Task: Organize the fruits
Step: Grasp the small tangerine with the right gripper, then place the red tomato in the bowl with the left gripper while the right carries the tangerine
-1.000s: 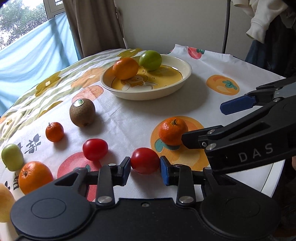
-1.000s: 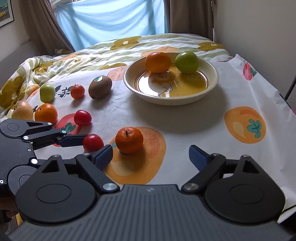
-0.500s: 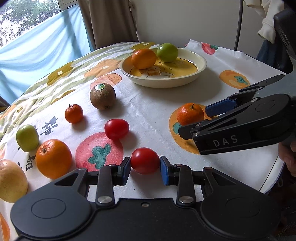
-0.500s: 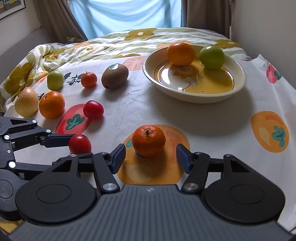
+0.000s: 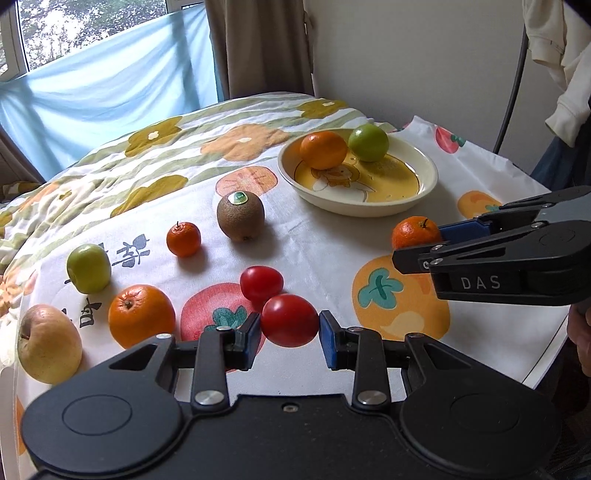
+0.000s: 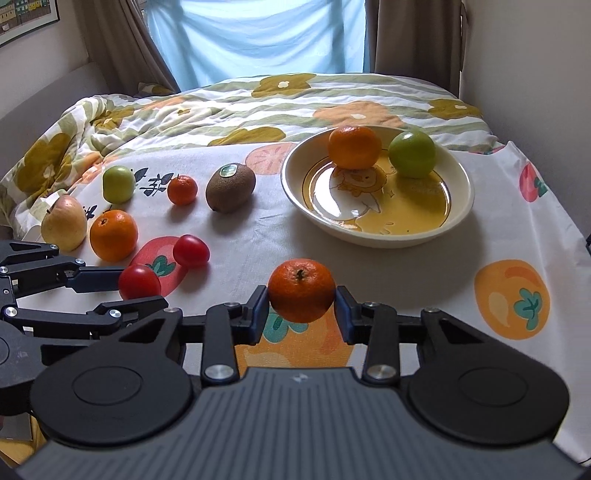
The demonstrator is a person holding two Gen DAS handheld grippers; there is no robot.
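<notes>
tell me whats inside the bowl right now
Inside the bowl sit an orange and a green fruit, side by side toward its far rim. A yellow cartoon print covers the bottom; the parts beneath the two fruits are hidden.

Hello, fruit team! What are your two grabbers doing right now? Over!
Left tool shut on red tomato. Right tool shut on mandarin. Bowl ahead, path clear.

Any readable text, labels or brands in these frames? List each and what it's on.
"DAS": white letters on the side of the right gripper, seen from the left wrist view.
Sticker on the kiwi: green label, print too small to read.
Dark characters printed on the tablecloth near the small green apple: too distorted to read.
Framed picture on the wall: no legible text.
</notes>
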